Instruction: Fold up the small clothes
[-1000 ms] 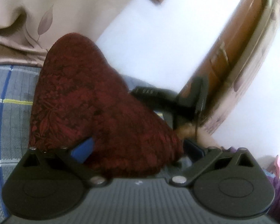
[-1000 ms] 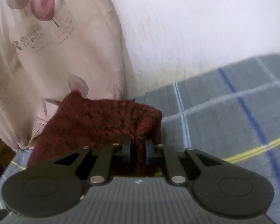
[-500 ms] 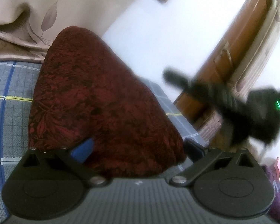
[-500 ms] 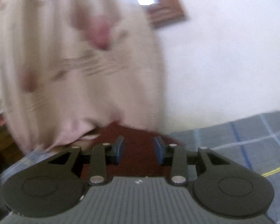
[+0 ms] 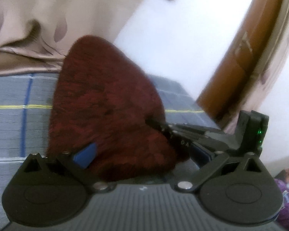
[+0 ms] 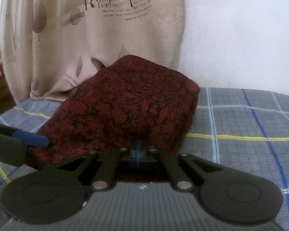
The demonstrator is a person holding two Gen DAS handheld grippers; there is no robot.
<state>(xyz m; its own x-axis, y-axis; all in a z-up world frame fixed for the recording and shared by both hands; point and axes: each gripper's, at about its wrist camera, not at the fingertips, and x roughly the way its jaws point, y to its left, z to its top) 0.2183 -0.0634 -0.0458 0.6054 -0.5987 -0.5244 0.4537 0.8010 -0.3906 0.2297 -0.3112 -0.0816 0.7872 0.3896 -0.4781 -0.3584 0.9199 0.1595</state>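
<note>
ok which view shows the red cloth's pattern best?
Right wrist. The red cloth is sharp there, its leaf print clear, draped over the plaid sheet. The left wrist view is blurred: the cloth shows as a dark red mound with the print smeared, and the right hand-held gripper pokes into its edge.

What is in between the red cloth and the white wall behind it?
In the right wrist view, the beige curtain with leaf prints hangs between the red cloth and the wall.
</note>
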